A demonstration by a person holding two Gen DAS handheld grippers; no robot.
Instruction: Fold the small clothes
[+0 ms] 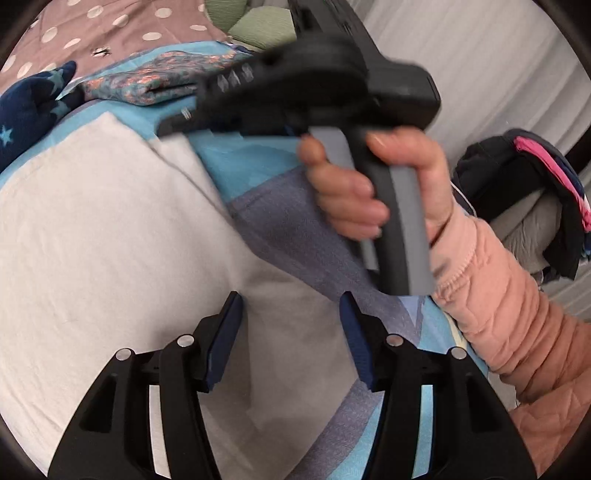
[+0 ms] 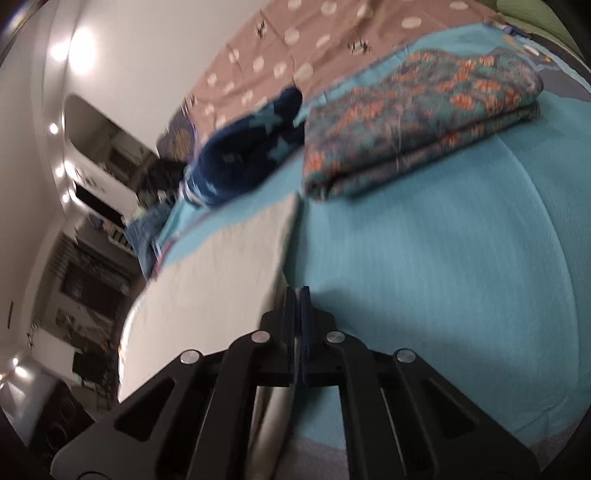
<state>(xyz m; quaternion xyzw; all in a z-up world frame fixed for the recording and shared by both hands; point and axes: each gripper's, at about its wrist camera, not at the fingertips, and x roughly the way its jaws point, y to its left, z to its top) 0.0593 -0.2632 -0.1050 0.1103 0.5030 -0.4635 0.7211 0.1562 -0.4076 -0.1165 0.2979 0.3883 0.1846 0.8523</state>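
A white cloth lies flat on the blue bedspread. My left gripper is open just above the cloth's right part, with nothing between its fingers. My right gripper is shut at the white cloth's right edge; whether it pinches the cloth I cannot tell. In the left wrist view the right gripper's body and the hand holding it hover over the bed beyond the cloth. A folded floral garment and a navy star-print garment lie further back.
A brown polka-dot sheet covers the bed's far side. Green cushions lie at the far end. A pile of dark and pink clothes sits to the right, off the bed. Room furniture shows at the left of the right wrist view.
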